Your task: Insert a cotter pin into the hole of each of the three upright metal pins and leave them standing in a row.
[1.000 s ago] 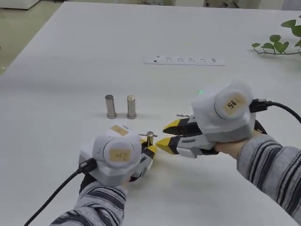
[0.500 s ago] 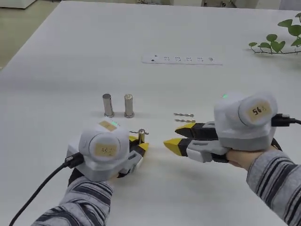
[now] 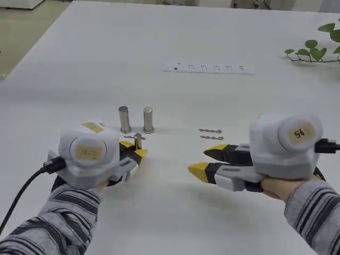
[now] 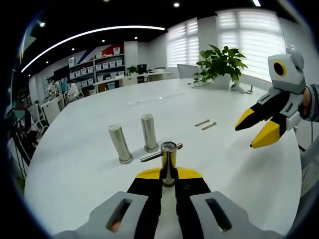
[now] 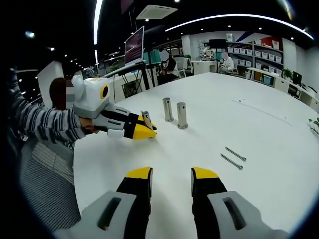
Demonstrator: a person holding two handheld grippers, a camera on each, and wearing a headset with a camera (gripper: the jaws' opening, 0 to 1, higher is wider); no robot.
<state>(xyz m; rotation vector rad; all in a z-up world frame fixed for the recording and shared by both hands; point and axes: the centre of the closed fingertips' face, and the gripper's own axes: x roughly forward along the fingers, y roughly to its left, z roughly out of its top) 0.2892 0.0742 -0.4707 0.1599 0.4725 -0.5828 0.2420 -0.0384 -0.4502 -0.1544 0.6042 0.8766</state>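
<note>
Close by on the white tabletop point(image 3: 175, 212), the left gripper point(image 4: 168, 177) is clamped on a shiny cylindrical metal pin point(image 4: 168, 160) with a cotter pin point(image 4: 153, 156) through its head. The right gripper point(image 5: 171, 175) has its jaws apart. Beyond stand two bare steel pins point(image 3: 124, 119), side by side, with two loose cotter pins point(image 3: 210, 130) lying well to their right.

Open-plan office with storage corner.
- Large white table point(image 3: 106, 53) beneath left gripper point(image 4: 168, 174) and right gripper point(image 5: 172, 174); power strip point(image 3: 208, 68) lying on it well ahead of left gripper.
- Potted plant point(image 4: 219, 62) at table's far end, ahead-right of left gripper; window blinds point(image 4: 239, 35) behind plant.
- Shelves point(image 4: 94, 67) stacked with storage bins ahead-left of left gripper; seated person point(image 4: 72, 90) near them.
- Curved ceiling light strip point(image 4: 94, 35) above.
- Ahead-left of right gripper: large screen point(image 5: 134, 45); ceiling air unit point(image 5: 153, 12) overhead.
</note>
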